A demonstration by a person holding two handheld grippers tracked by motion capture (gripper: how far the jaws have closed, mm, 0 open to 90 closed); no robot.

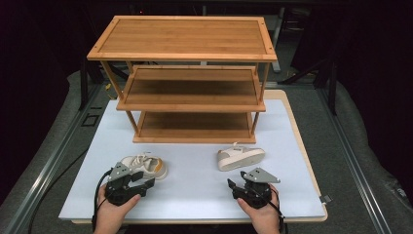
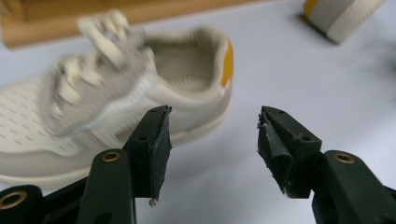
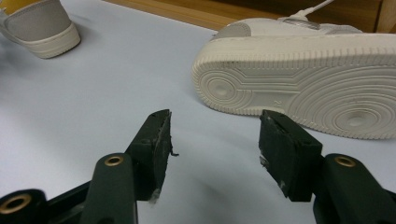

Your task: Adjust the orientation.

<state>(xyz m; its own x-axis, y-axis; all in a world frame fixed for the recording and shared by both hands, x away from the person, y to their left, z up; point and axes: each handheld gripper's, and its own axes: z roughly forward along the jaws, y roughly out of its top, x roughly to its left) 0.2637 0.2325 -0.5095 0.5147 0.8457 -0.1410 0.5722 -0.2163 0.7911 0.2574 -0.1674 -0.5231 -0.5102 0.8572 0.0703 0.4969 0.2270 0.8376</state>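
Two cream sneakers lie on the pale table top [image 1: 195,185]. The left sneaker [image 1: 144,165] [image 2: 140,93] stands upright, with a yellow heel lining and white laces. My left gripper [image 1: 144,179] [image 2: 212,119] is open just in front of its heel, not touching it. The right sneaker [image 1: 241,157] [image 3: 317,79] lies on its side, its ribbed sole facing my right gripper [image 1: 237,179] [image 3: 215,121], which is open and empty a short way off. Each gripper view also catches the other sneaker far off [image 2: 343,14] [image 3: 37,25].
A three-tier wooden rack [image 1: 190,78] stands at the back of the table, all its shelves bare. Its bottom shelf [image 1: 195,124] sits just behind the sneakers. Dark floor and metal rails [image 1: 53,156] flank the table.
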